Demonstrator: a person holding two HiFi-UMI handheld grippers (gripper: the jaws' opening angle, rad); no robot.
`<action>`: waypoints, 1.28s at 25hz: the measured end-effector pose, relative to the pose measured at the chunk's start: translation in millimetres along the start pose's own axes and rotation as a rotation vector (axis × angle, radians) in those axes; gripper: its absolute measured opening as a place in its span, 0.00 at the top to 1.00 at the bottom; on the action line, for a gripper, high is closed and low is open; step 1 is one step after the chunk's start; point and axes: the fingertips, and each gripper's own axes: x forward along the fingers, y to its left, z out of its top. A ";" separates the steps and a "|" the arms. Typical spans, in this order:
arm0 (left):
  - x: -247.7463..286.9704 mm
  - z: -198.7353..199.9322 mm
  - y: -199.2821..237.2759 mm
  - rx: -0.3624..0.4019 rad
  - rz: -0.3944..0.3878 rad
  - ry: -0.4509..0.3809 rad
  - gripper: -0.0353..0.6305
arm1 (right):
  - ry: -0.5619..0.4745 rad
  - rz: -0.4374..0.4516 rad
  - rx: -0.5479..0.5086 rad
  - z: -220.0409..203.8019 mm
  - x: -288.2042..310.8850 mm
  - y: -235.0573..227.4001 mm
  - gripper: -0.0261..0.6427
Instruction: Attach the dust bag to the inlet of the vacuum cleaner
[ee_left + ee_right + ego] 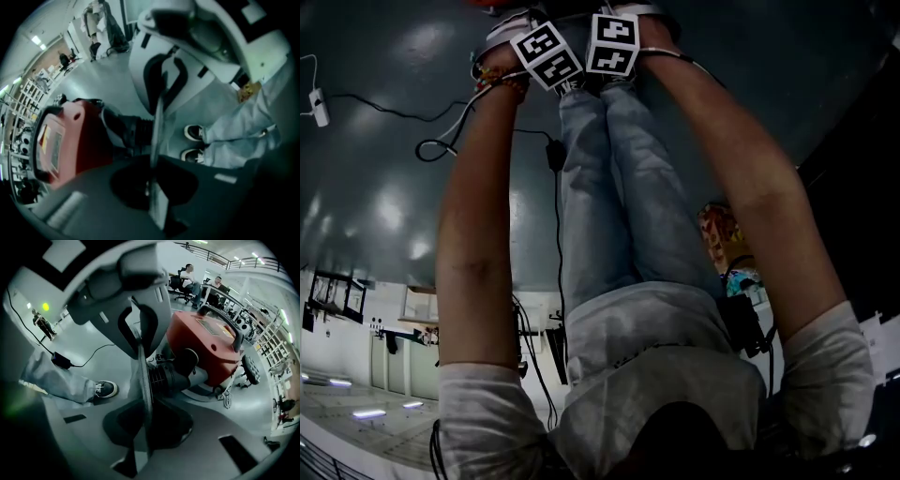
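Holding of the dust bag (141, 376) is shared: the left claw (152, 185) and the right claw (143, 427) are both clamped on its thin flat edge, near the vacuum cleaner's (206, 341) black inlet (171, 376). The edge should be kept straight.

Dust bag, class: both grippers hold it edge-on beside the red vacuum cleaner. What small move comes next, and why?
Probably press the dust bag sideways onto the black ribbed inlet. The left gripper and right gripper are both shut on its thin edge, and the inlet lies close beside it, apparently not yet joined.
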 end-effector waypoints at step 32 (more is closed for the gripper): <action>-4.9 18.7 4.3 -0.005 -0.031 -0.088 0.92 | 0.010 -0.050 -0.066 -0.3 -8.7 -14.6 0.91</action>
